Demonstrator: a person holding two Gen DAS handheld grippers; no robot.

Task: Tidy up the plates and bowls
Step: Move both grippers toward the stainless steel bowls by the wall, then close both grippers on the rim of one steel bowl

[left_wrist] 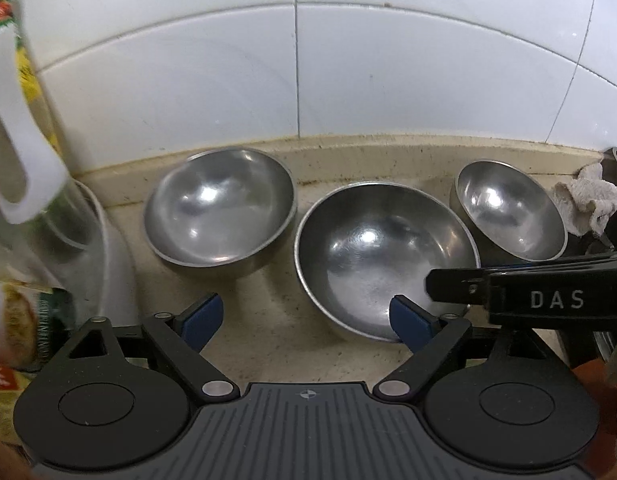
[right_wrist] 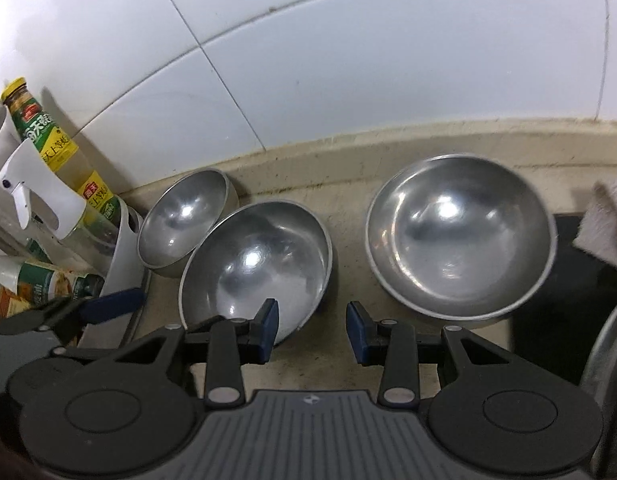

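Observation:
Three steel bowls stand empty on the beige counter by the tiled wall. In the left wrist view they are a left bowl [left_wrist: 220,208], a larger middle bowl [left_wrist: 384,260] and a small tilted right bowl [left_wrist: 508,212]. My left gripper [left_wrist: 306,322] is open wide above the counter, its right fingertip over the middle bowl's near rim, nothing held. In the right wrist view the middle bowl [right_wrist: 260,268] leans on the left bowl [right_wrist: 184,220], and the right bowl [right_wrist: 460,236] stands apart. My right gripper [right_wrist: 312,330] is narrowly open, its left pad at the middle bowl's near rim, not pressing.
A sauce bottle [right_wrist: 56,140], a white spray bottle [right_wrist: 36,196] and a white holder [right_wrist: 124,248] crowd the left side. A crumpled cloth [left_wrist: 588,200] lies at the right by a dark stove top [right_wrist: 548,280]. A steel pot rim [right_wrist: 604,360] shows at the far right.

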